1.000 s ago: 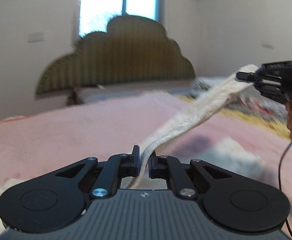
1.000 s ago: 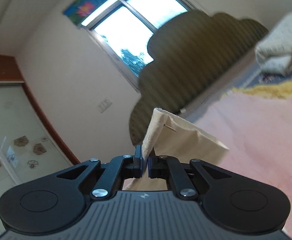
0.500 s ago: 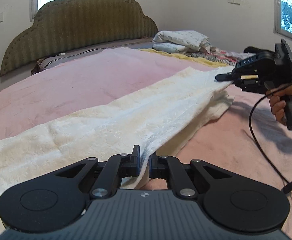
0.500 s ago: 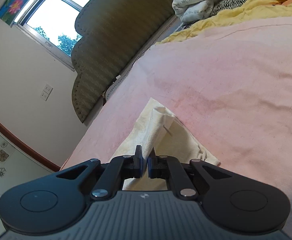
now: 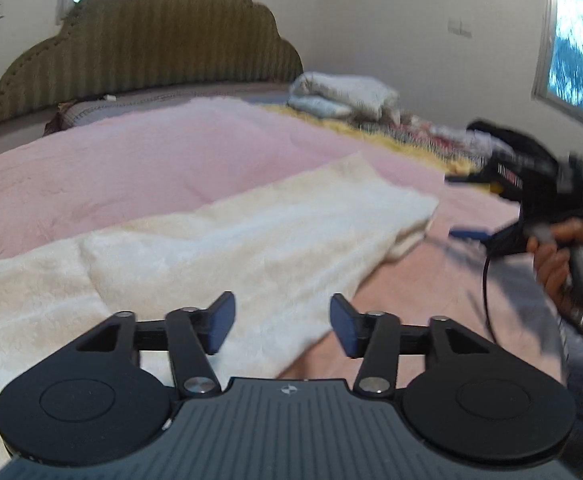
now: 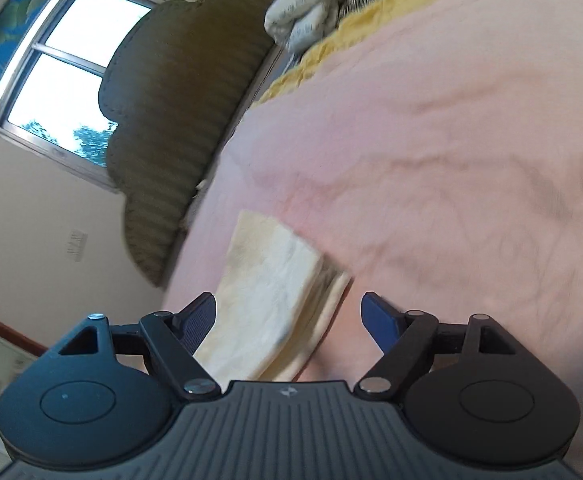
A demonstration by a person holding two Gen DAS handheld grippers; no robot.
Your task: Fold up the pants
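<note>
Between both grippers' spread jaws, pants lie flat

Cream pants flat, folded lengthwise

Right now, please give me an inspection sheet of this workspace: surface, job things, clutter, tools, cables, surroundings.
Surface: pink bedspread over the bed, lightly wrinkled.
Job's things: cream pants lie flat on the bedspread, folded lengthwise, layered edges at the far end; neither tool holds them.
Clutter: folded white bedding and a yellow blanket near the head of the bed.
Tools: left tool open, above the near end of the pants; right tool open, just off the far end, blurred in the left view.
Cables: black cable hangs below the right tool.
Surroundings: olive scalloped headboard, window, pale walls.
</note>
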